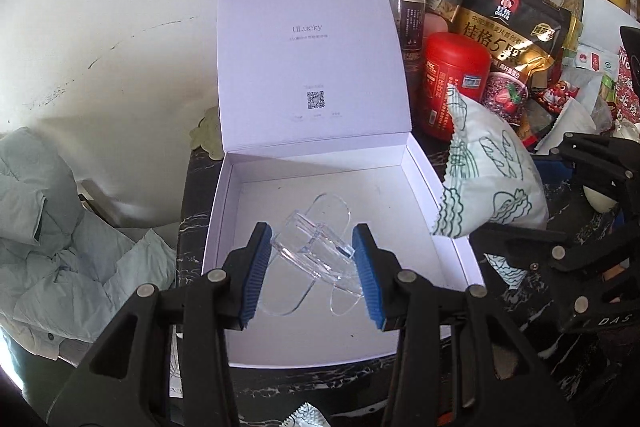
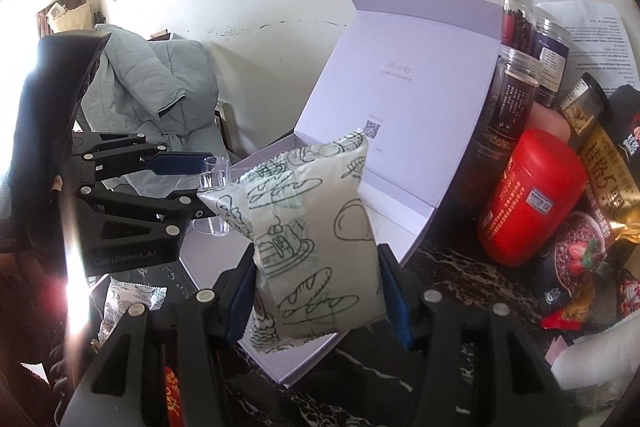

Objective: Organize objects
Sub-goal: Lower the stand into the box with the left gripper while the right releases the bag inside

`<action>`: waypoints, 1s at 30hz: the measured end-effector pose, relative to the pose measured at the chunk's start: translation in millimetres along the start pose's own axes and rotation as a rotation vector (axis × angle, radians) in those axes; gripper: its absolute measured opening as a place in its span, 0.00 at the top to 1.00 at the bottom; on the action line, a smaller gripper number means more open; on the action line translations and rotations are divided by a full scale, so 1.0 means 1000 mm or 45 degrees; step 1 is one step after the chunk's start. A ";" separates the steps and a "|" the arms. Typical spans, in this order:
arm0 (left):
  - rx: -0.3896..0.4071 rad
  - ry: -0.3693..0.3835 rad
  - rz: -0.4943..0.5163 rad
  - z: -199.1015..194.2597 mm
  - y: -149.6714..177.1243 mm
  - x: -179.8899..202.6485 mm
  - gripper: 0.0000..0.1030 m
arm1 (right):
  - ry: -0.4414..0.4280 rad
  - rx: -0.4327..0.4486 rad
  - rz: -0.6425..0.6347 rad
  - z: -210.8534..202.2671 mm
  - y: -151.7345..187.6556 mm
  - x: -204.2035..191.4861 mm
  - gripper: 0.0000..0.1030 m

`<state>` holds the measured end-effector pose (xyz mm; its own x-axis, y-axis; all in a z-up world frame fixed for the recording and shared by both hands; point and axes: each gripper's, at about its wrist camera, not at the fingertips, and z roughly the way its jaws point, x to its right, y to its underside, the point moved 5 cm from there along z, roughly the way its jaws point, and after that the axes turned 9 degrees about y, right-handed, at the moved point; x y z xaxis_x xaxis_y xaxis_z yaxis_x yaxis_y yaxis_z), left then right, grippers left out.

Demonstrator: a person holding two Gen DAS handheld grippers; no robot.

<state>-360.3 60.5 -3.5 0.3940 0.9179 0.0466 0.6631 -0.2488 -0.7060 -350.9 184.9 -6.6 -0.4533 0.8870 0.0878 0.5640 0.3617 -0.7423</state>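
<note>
While the left gripper [image 1: 312, 267] pinches a clear acrylic stand [image 1: 316, 247] over the open white box [image 1: 424, 163], the right gripper [image 2: 318, 287] clamps a printed bread packet [image 2: 312, 231] above the box's right wall, beside a red canister [image 2: 528, 195].

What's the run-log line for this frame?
left gripper: shut on clear acrylic stand, over open white box | right gripper: shut on bread-print snack packet
</note>
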 end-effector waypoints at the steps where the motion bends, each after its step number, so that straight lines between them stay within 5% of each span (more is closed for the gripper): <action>1: -0.003 -0.008 0.003 0.003 -0.001 -0.002 0.61 | -0.003 0.000 0.003 0.003 -0.002 0.001 0.44; 30: -0.096 -0.100 -0.086 0.087 -0.012 -0.060 0.61 | -0.037 -0.175 0.015 0.110 -0.026 0.014 0.44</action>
<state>-447.2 35.7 -59.5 0.2980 0.9540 0.0344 0.7336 -0.2058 -0.6477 -448.4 156.5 -59.4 -0.4648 0.8835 0.0586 0.6577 0.3888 -0.6452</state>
